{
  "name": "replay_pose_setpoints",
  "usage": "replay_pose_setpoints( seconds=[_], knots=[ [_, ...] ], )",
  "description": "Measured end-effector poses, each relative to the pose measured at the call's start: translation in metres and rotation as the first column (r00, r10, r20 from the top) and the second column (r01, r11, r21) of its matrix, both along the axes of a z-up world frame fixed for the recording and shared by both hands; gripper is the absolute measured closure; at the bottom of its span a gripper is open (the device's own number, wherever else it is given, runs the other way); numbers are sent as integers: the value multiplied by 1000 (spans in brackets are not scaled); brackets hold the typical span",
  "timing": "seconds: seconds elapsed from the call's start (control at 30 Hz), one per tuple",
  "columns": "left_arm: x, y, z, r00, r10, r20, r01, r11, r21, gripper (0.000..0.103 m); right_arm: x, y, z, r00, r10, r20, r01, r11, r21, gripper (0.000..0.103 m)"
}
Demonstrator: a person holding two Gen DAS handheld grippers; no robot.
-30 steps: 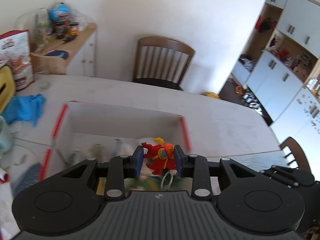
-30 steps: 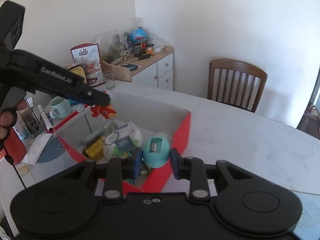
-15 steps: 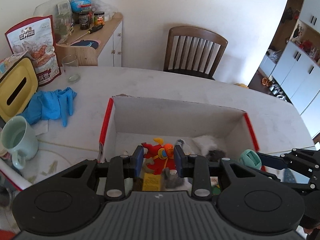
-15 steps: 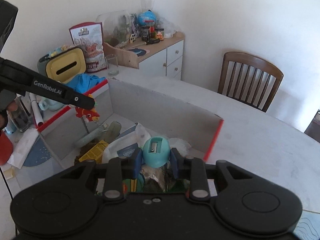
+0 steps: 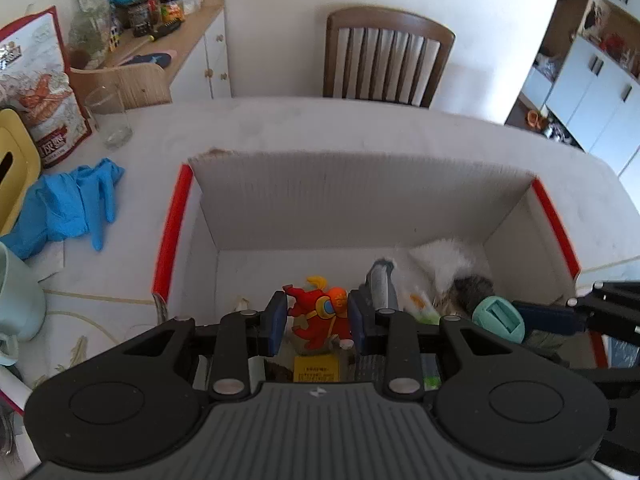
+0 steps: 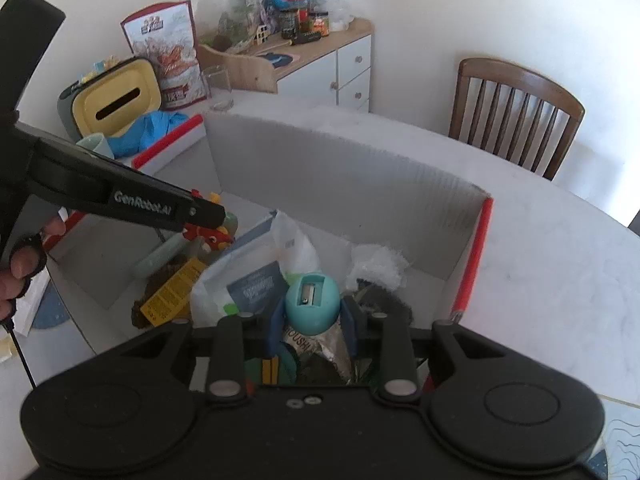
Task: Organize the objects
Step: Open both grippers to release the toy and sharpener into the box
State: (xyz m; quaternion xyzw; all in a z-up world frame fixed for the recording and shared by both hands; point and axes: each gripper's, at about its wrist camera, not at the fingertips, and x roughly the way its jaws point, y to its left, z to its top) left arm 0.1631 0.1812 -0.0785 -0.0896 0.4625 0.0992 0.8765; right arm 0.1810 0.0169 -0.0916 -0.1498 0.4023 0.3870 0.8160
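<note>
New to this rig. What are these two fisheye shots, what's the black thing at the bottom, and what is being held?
There is no robot arm here. A person holds a pair of hand-operated tongs in each hand, and a camera on each looks forward along its fingers. The black shape at the bottom of each picture is the tool's own body.

The left view shows the left tongs shut on a red and orange toy figure. The right view shows the right tongs shut on a teal egg-shaped pencil sharpener.

Both are above a red-edged cardboard box already holding packets and oddments. It stands on a white table, beside a blue glove and a drinking glass.
</note>
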Motion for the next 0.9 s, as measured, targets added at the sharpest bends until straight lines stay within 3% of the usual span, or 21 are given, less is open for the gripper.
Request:
replay_pose_setpoints(
  seconds=[0.5,0.57,0.63,0.7,0.9],
  knots=[
    [-10,-3,-17,999,-6,-39,5,1000,-7,71,-7,2,0,1000,16,7,-16,1000,-24,68],
    [-14,-4,-16,999,0,-37,0,1000,-6,65,-10,-1,2,1000,16,8,-16,1000,-16,67],
    [-19,-6,-14,1000,7,-25,-7,1000,-1,51,-13,-4,5,1000,13,10,-13,1000,-4,65],
    [-24,-7,-10,1000,12,-8,-12,1000,5,46,-16,-8,9,1000,8,16,-8,1000,11,65],
    [-41,-14,7,999,15,35,-15,1000,15,42,-26,-22,27,999,-13,30,11,997,71,56]
  ],
)
